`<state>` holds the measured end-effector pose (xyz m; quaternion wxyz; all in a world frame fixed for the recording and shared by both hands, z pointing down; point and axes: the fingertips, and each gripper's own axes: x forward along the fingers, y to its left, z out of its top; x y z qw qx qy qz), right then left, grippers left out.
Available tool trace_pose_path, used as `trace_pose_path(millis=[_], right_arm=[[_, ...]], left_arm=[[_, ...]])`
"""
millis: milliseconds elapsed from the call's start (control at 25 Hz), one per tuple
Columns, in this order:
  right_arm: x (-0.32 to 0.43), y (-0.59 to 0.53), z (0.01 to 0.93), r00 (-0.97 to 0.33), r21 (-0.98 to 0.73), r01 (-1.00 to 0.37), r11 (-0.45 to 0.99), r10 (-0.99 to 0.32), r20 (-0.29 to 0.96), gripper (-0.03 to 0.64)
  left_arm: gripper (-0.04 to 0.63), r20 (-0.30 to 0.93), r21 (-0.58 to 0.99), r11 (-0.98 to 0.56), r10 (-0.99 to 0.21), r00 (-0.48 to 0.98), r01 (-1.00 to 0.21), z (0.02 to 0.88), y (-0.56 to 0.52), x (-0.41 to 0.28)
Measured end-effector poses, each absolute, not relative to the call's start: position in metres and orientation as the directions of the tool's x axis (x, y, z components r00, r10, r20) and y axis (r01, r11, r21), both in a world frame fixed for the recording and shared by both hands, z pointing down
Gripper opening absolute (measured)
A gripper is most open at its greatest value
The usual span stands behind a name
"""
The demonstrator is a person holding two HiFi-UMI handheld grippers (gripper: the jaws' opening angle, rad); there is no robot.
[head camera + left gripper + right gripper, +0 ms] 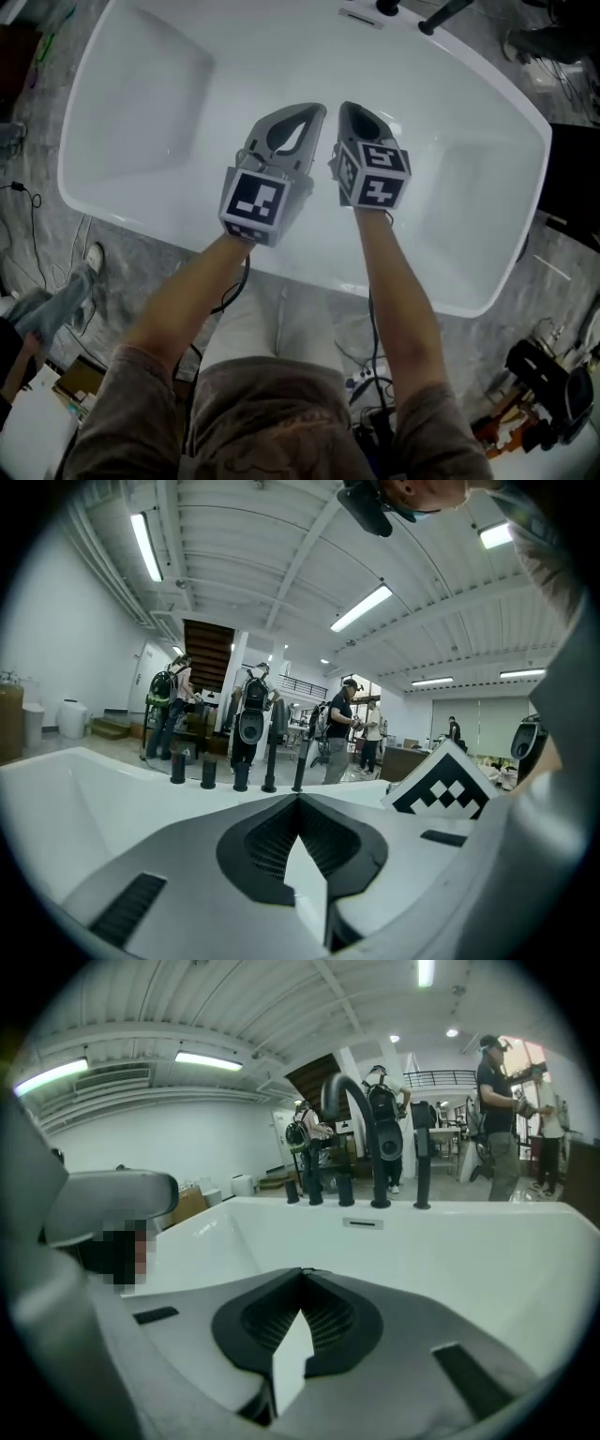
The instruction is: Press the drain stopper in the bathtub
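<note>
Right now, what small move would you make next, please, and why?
Probably lower the right gripper toward the bathtub floor: both it and the left gripper hover shut above mid-tub, and no drain stopper shows yet.

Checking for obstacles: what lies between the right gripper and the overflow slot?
Only bare tub wall, in the right gripper view, from right gripper to overflow slot.

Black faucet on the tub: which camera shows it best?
The right gripper view: the black faucet, curved spout and side posts, shows whole on the bathtub rim. The left gripper view shows small posts; the head view crops it at the top edge.
</note>
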<state>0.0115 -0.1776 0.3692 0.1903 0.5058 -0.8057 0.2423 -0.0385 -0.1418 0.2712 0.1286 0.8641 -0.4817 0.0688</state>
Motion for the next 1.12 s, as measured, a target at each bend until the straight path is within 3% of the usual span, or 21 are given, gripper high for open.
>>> trace_pose_path(millis=[600,1120], right_arm=[[0.013,-0.058,0.109,-0.462,-0.209,-0.887,0.412,-0.809,0.364,0.003],[0.013,0.039,0.002,-0.57,-0.205,-0.822,0.532,-0.777,0.268,0.003]], left_arm=[[0.002,0.22,0.182,-0.528,-0.801,0.557,-0.83,0.07,-0.024,-0.029],[0.002,0.217,0.192,-0.624,-0.725,0.653,-0.757,-0.01,0.052,-0.024]])
